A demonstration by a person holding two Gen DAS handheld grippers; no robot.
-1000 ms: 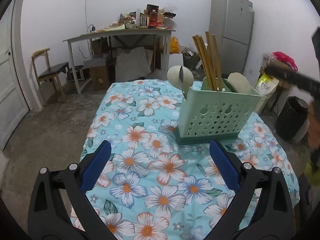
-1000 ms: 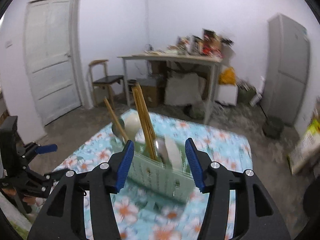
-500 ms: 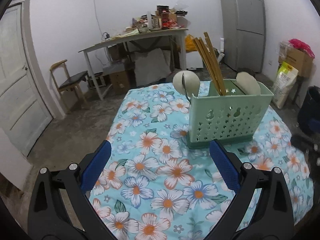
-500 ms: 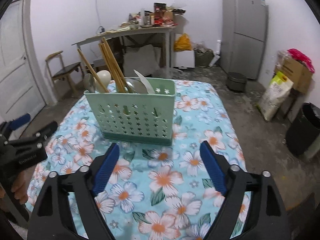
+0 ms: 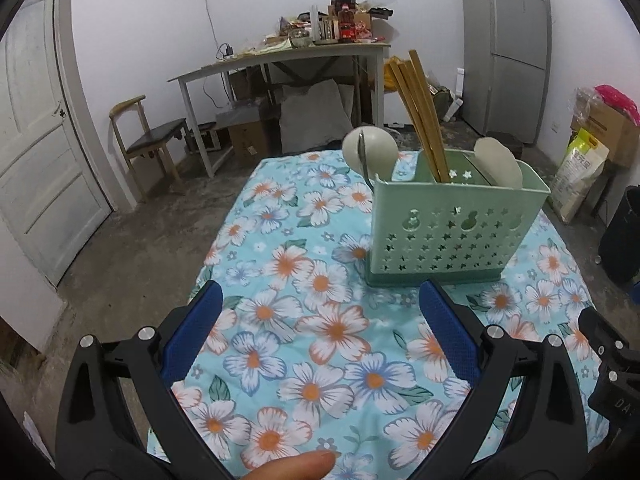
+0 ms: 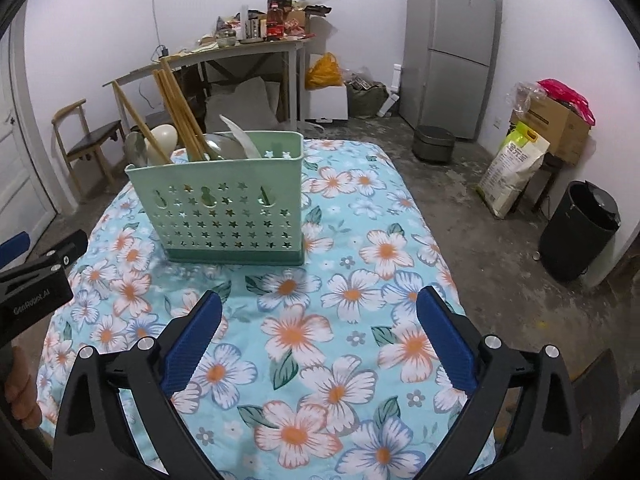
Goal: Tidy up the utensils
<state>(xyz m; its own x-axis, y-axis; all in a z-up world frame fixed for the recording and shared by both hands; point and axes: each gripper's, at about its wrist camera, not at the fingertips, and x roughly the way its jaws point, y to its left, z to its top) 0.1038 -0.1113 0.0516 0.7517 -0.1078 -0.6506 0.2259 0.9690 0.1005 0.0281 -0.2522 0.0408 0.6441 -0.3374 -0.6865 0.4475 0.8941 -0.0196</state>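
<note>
We find the pale green perforated plastic utensil caddy (image 6: 224, 200) upright mid-table on the floral blue tablecloth (image 6: 360, 320), ahead and left of the right gripper (image 6: 320, 336), whose jaws are opening, empty. Left gripper (image 5: 320, 332) spread, empty; roughly equidistant. Wooden chopsticks (image 5: 420, 116) lean inside with pale spoons (image 5: 370, 150).

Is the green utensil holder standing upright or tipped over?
Upright: the green utensil holder sits flat on the floral tablecloth, chopsticks sticking up.
</note>
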